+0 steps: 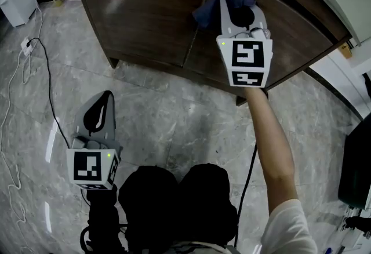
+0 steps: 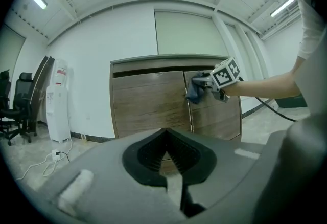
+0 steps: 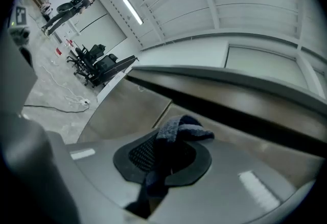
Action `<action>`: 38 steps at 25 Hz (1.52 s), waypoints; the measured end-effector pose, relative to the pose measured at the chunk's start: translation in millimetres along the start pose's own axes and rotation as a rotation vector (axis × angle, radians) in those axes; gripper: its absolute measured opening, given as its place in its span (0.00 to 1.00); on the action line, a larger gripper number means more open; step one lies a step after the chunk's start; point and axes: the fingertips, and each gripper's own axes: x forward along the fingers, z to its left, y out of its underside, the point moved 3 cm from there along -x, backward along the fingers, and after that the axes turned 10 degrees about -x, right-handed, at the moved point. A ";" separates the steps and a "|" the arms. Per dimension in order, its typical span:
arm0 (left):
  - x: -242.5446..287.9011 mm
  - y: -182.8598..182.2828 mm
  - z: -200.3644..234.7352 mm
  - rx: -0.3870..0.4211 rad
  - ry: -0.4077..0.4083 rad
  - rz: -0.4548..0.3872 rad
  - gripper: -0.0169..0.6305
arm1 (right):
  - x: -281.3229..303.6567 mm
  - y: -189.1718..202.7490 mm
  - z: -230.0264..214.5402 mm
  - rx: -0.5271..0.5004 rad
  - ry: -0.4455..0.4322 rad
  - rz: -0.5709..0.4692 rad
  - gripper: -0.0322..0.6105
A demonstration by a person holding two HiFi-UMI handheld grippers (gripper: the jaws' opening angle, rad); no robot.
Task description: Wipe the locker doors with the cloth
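A dark wooden locker with two doors stands against the wall; its left door (image 1: 145,9) and right door (image 1: 301,32) meet at a vertical seam. My right gripper (image 1: 232,3) is shut on a blue cloth (image 1: 217,6) and presses it on the right door's upper part, just beside the seam. The right gripper view has the cloth (image 3: 180,128) bunched between the jaws, against the wood. My left gripper (image 1: 99,109) hangs low over the floor, away from the locker, shut and with nothing in it. From the left gripper view, the cloth (image 2: 195,92) shows at the seam.
The floor is grey marble tile. A white power strip (image 1: 26,45) with a black cable and a loose white cord lies at the left. A white appliance (image 2: 57,105) and office chairs (image 2: 15,108) stand left of the locker. A dark object (image 1: 355,166) sits at the right edge.
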 end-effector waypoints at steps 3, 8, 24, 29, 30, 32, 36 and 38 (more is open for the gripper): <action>-1.3 7.3 5.0 -0.005 -0.004 0.014 0.03 | 1.3 29.3 47.9 -0.056 -0.031 0.033 0.10; -4.4 15.5 17.6 -0.015 -0.022 0.029 0.03 | 1.7 90.7 131.5 -0.198 -0.092 0.112 0.10; -4.9 55.8 42.6 -0.044 -0.068 0.098 0.03 | 0.4 219.3 296.2 -0.214 -0.378 0.354 0.10; -11.1 61.8 46.0 -0.049 -0.073 0.107 0.03 | 3.6 218.7 302.3 -0.181 -0.387 0.372 0.10; -11.9 61.9 46.5 -0.047 -0.070 0.103 0.03 | 6.2 209.2 294.9 -0.174 -0.376 0.355 0.10; -13.0 60.9 46.6 -0.043 -0.066 0.092 0.03 | 13.5 186.0 277.7 -0.176 -0.364 0.315 0.10; -10.1 56.3 41.2 -0.032 -0.045 0.094 0.03 | 28.3 135.6 235.7 -0.164 -0.306 0.241 0.10; -6.7 53.9 43.1 -0.035 -0.043 0.093 0.03 | 38.2 106.6 209.8 -0.154 -0.250 0.202 0.10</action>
